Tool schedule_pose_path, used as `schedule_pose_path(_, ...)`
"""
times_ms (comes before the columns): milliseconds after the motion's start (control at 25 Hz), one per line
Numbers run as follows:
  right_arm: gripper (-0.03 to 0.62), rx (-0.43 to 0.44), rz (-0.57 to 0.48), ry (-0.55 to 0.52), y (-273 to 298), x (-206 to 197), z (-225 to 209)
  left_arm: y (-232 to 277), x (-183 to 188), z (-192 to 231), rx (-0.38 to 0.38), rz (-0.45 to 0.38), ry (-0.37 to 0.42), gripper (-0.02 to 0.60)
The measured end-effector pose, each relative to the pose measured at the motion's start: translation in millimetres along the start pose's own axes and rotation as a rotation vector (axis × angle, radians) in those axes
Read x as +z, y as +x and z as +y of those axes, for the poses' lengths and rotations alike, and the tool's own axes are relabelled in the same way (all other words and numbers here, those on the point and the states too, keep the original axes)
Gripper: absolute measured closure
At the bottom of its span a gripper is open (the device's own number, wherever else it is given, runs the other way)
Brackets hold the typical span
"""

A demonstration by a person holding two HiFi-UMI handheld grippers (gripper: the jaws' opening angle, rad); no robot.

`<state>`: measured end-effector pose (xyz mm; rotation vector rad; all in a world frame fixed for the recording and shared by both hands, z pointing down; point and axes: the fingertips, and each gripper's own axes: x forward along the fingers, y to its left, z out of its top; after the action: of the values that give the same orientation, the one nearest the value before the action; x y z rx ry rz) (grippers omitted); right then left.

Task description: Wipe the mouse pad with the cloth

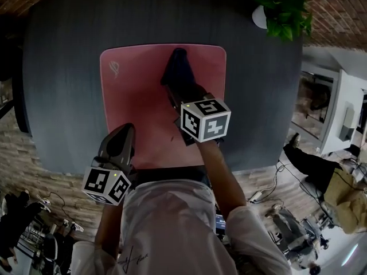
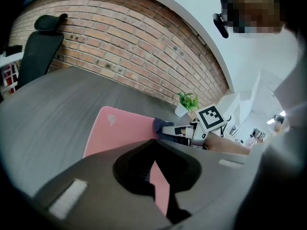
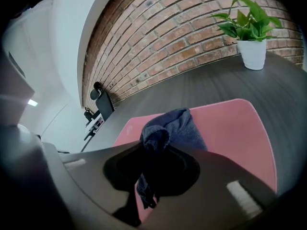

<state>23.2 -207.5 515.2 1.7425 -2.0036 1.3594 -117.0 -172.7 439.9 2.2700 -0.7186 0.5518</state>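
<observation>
My right claw (image 1: 175,90) is clamped on the cloth (image 1: 179,67), a dark blue rag. In the right gripper view a bunched fold of it is pinched between the jaws, and the rest spreads forward onto the mouse pad (image 1: 137,90). The pad is pink and lies flat in the middle of the dark grey table (image 1: 63,67). The cloth sits on its far half, about midway across, with its far end reaching close to the pad's far edge.

My left claw (image 1: 122,132) holds nothing. In the left gripper view its jaws are drawn together at the tips, and only a thin sliver of pink pad shows between them further back. It sits over the near left part of the pad, well apart from the cloth (I can't tell whether it touches the pad).

A leafy plant (image 1: 284,10) in a white pot stands at the table's far right corner, clear of the pad. A brick wall (image 3: 201,28) runs behind the table.
</observation>
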Motion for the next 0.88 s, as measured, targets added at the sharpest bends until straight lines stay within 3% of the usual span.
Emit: schedule_pose_path(880, 0.534, 0.061, 0.057, -0.045, 43.6, -9.1, 52.3, -39.4, -8.2, 39.1, 0.056, -0.037, -0.075, 0.569)
